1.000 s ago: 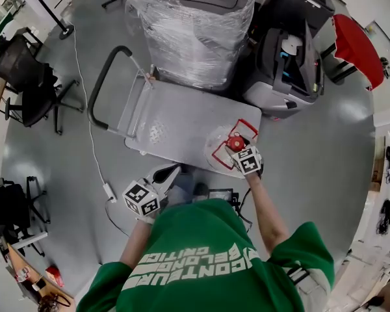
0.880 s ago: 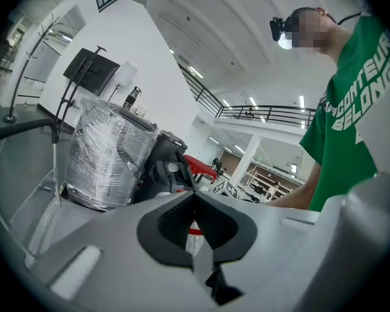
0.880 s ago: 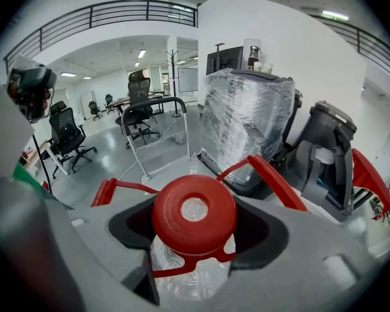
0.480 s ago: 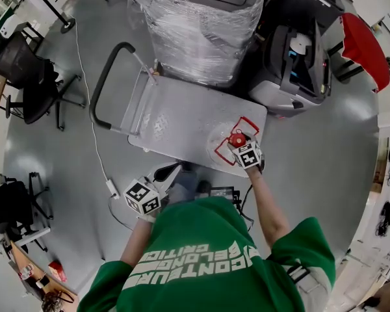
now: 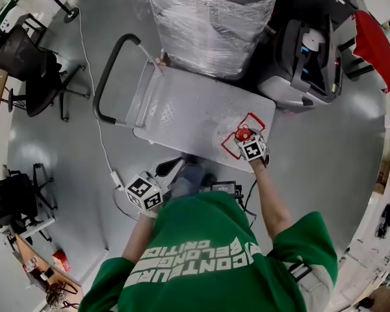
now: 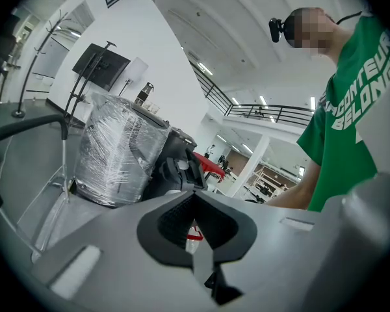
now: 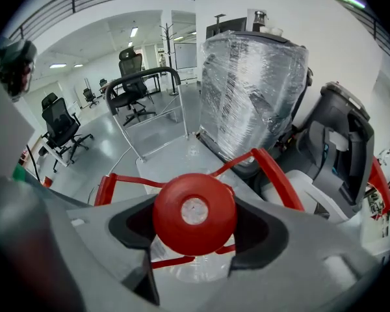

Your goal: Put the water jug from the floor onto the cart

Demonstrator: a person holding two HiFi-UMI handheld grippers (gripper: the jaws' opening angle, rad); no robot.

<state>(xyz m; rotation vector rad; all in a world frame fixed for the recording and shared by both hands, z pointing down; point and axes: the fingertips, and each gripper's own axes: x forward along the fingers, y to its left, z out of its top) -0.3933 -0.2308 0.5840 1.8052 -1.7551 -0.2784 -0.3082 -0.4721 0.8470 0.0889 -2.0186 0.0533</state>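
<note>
1. Green shirt (image 6: 351, 148), left gripper view: white capitals across the chest. The top line reads "…ONTEUR" and the one below "BELONG…". The start of the first and the end of the second are cut off.
2. Same shirt, head view: the print shows upside down in three lines. "CONTEUR" and "BELONGS" can be read, the third line cannot.
3. Left marker cube (image 5: 143, 192) and right marker cube (image 5: 252, 149): black-and-white square code patterns, without letters or numbers.

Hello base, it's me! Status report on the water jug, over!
Left gripper shut, empty, held low. Right gripper shut on water jug neck, under red cap. Jug upright on cart, near right corner. Nothing crowding it.
</note>
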